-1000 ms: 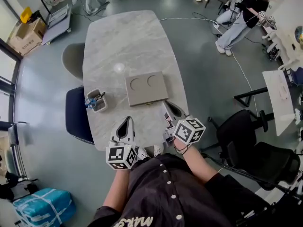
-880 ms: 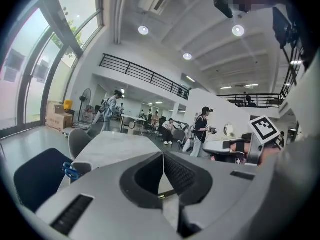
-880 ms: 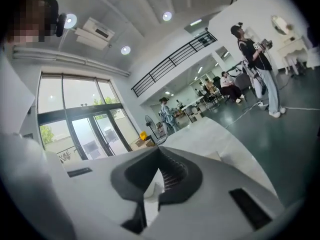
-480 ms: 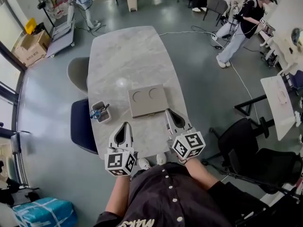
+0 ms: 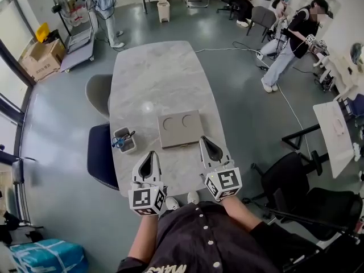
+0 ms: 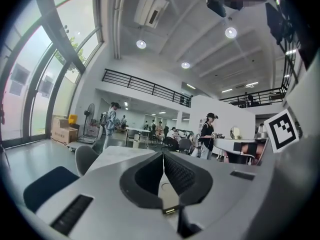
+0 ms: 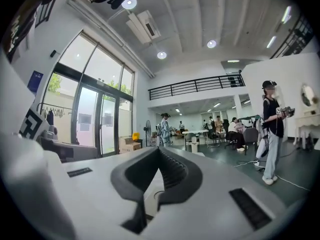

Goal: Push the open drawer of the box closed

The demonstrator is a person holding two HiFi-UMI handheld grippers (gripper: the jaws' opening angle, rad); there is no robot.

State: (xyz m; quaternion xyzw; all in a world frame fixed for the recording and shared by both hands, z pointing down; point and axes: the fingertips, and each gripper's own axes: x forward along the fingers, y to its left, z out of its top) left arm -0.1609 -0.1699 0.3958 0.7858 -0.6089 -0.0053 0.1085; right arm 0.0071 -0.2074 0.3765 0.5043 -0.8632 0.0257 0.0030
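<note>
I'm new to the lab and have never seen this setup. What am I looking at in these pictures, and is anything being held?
No robot: a person wears a head camera and holds a two-jaw gripper in each hand. The head view looks down on the left gripper and right gripper at the near end of a marble table. The other two pictures come from cameras riding on each gripper, looking along its jaws. Both are shut, holding nothing. On the table lie a flat grey box with two round recesses and a small container of blue-handled items.
</note>
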